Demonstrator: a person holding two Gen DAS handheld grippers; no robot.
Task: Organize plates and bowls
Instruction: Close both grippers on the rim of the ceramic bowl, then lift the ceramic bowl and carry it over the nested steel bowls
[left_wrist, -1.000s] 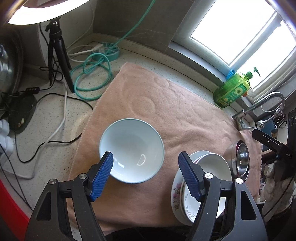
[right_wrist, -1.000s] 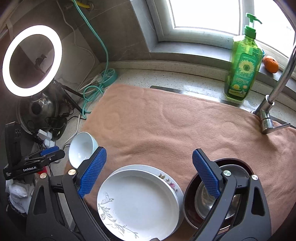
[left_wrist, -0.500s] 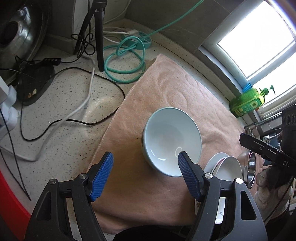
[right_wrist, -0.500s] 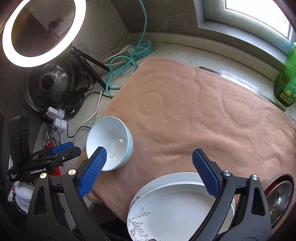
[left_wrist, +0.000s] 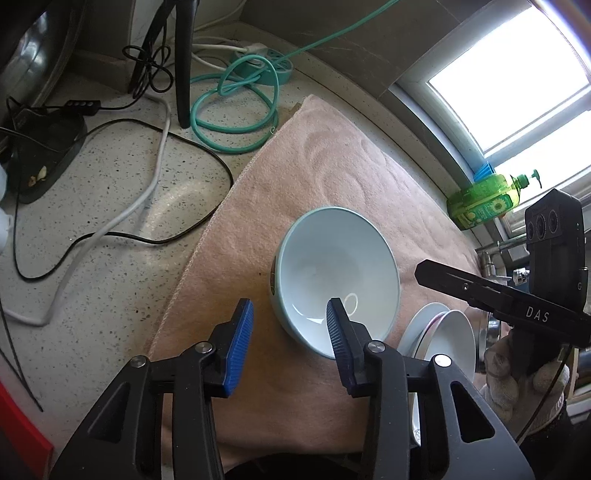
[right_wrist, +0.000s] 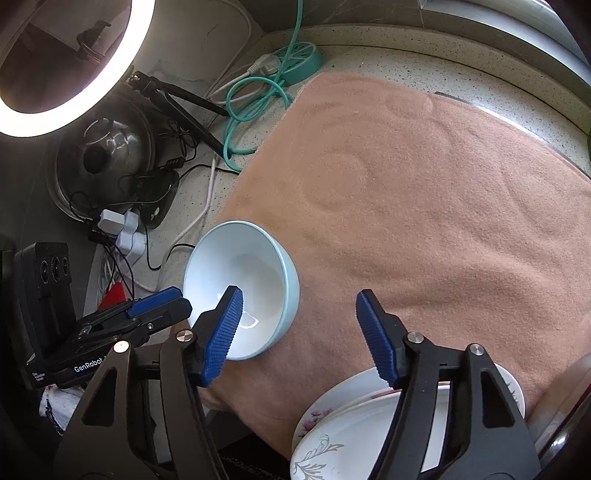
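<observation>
A pale blue bowl (left_wrist: 334, 280) is seen upright on the pink towel (left_wrist: 332, 177) spread over the speckled worktop (left_wrist: 110, 258), near the towel's left edge; a stack of white plates (left_wrist: 443, 338) lies just beside it on the right, partly hidden by the gripper frames.

The left gripper (left_wrist: 290, 338) is pointed steeply down at the bowl's near rim; its jaws have just been closing, and the rim wall is straddled, the right pad inside the bowl and the left pad outside it; the pads are not seen pressing on the rim, so it is taken as partly open.

The right gripper (right_wrist: 301, 332) has also just been closing; its left pad overlaps the bowl's interior while its right pad hangs over bare towel, so nothing is gripped; the floral plates (right_wrist: 369, 424) lie below it.

The bowl is judged nearer the left gripper, directly ahead and below it; a round rim offers no long axis, so a pinch across the near wall is what the coming move turns on.
</observation>
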